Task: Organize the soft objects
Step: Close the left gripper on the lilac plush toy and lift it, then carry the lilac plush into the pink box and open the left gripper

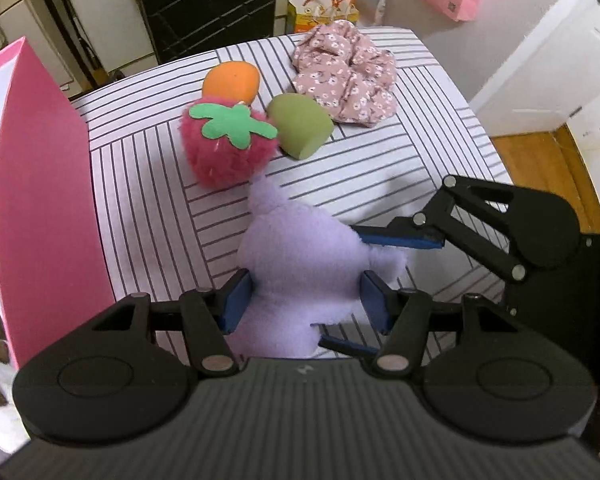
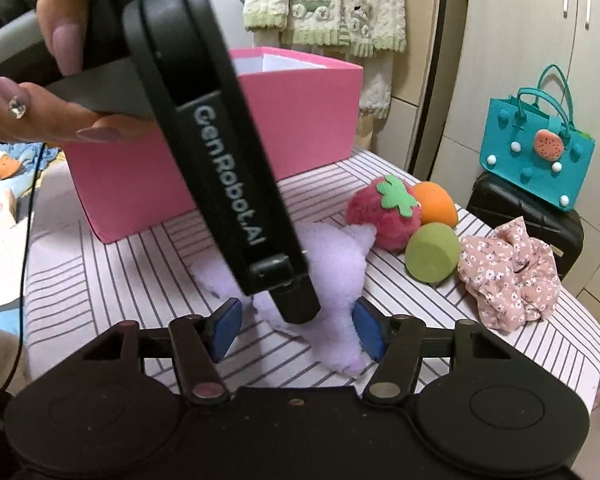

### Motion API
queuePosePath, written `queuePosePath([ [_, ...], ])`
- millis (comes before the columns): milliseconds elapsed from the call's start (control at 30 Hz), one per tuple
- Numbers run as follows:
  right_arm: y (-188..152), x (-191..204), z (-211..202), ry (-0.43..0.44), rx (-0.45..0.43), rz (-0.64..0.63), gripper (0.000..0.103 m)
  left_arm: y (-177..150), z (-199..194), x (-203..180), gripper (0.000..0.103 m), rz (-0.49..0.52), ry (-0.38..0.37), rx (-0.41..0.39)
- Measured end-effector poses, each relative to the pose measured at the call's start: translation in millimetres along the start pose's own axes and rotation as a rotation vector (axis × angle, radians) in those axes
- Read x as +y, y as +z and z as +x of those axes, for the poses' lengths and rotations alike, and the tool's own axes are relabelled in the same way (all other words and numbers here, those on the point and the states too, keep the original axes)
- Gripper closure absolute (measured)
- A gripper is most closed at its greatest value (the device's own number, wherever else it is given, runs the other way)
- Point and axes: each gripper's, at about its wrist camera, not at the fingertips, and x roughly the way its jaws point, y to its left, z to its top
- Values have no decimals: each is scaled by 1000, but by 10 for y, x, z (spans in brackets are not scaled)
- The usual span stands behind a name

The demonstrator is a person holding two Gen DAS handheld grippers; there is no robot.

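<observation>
left gripper point(image 1: 304, 296): pinching purple plush point(image 1: 296, 264), lower centre of frame, on the striped table point(image 1: 148, 184).
right gripper point(image 2: 296, 328): pads bracket the same plush; right pad touches, left shows a gap, no firm grip.
risk: two tools on one toy, so a tug or twist could drag it into the strawberry plush point(image 1: 228, 144).
risk 2: fluffy pile, pinch may slip.
pink box point(image 1: 48, 184): left edge; contents not visible.
</observation>
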Motion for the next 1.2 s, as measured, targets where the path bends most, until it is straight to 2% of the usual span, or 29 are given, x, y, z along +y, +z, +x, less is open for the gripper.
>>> queuePosePath([
  [167,-12,-28,86,-3,14,24,26,-44,6,26,46,-9,-6,-24],
  [300,-26,-33,146,18,14,79,22,-76,16,7,42,-7,16,-39],
  [400,-9,-15,200,0,-2,104,22,-110,14,-28,42,3,42,-57],
  [467,9,9,214,-9,-1,114,27,-139,19,-23,41,-3,41,-68],
  [667,8,40,184,3,-14,163,31,-263,1,-84,41,0,68,-93],
  [967,-33,182,47,15,-34,228,33,-522,-234,-188,46,68,24,-117],
  [1200,-10,487,-277,-36,-47,159,33,-798,-552,-328,46,140,-35,-145],
])
